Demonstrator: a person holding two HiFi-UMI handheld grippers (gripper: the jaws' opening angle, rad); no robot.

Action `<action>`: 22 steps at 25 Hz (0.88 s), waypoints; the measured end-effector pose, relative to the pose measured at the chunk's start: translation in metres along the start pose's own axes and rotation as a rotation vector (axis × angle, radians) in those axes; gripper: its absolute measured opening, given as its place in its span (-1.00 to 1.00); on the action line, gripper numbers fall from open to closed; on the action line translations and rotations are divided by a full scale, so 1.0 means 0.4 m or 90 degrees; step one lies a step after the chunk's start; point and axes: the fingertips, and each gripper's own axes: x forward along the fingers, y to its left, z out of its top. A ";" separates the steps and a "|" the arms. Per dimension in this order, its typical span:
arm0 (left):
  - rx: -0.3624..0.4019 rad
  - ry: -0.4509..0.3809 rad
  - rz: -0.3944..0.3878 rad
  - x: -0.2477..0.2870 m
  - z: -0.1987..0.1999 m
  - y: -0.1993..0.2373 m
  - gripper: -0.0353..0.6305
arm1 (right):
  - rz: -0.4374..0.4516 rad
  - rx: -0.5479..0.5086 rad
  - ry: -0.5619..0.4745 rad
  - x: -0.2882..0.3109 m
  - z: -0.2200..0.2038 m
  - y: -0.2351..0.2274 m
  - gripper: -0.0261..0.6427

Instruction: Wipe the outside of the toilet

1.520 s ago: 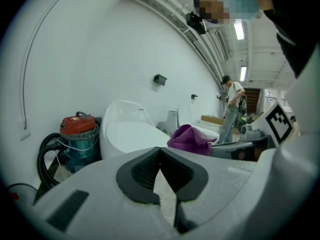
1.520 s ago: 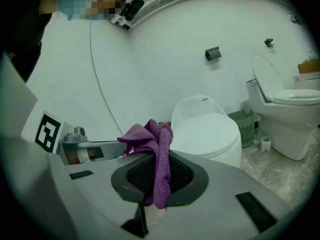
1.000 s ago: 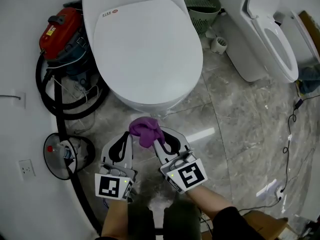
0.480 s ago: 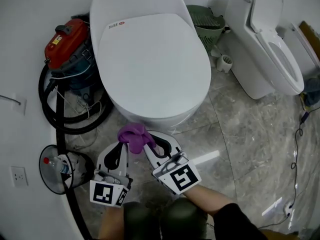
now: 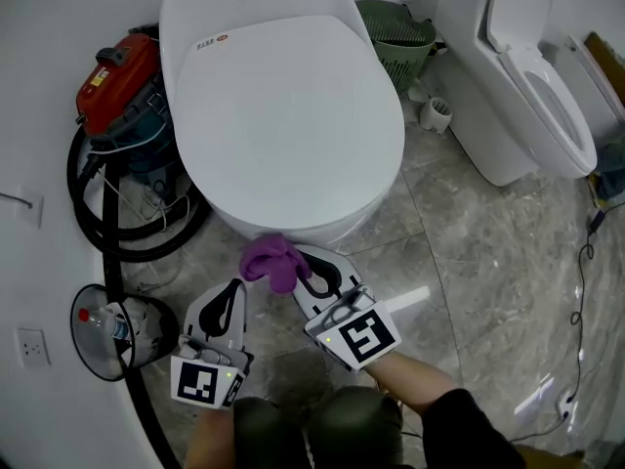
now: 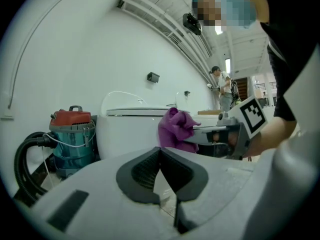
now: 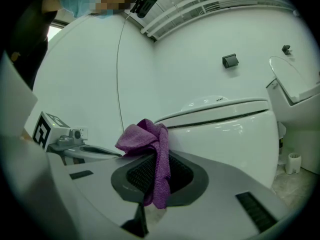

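The white toilet (image 5: pixel 283 115) stands with its lid down; its bowl also shows in the left gripper view (image 6: pixel 127 131) and the right gripper view (image 7: pixel 225 134). A purple cloth (image 5: pixel 270 260) hangs just in front of the bowl's front edge. My right gripper (image 5: pixel 305 270) is shut on it, and the cloth (image 7: pixel 152 144) drapes over the closed jaws (image 7: pixel 155 159). My left gripper (image 5: pixel 236 286) sits lower and to the left, shut with nothing in it (image 6: pixel 160 151). From there the cloth (image 6: pixel 175 129) shows ahead, apart from it.
A red and teal vacuum (image 5: pixel 122 76) with a black hose (image 5: pixel 98 213) stands left of the toilet. A second toilet (image 5: pixel 527 76) with its lid up, a green basket (image 5: pixel 395 27) and a small white cup (image 5: pixel 437 113) are at the right. A cable (image 5: pixel 586 252) lies on the floor.
My left gripper has drawn back down and left, away from the cloth. The right gripper still holds the cloth, now close under the bowl's front edge.
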 end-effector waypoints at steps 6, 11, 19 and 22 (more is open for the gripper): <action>0.008 0.010 -0.027 0.014 -0.020 -0.030 -0.89 | -0.020 -0.013 0.000 -0.081 0.006 -0.082 -0.80; 0.012 0.015 -0.034 0.018 -0.028 -0.035 -0.89 | -0.068 -0.012 0.003 -0.149 0.007 -0.176 -0.80; 0.014 0.016 -0.042 0.026 -0.028 -0.062 -0.89 | -0.163 -0.027 -0.018 -0.229 0.026 -0.349 -0.80; 0.013 0.018 -0.048 0.029 -0.027 -0.073 -0.89 | -0.209 -0.021 -0.018 -0.242 0.030 -0.427 -0.80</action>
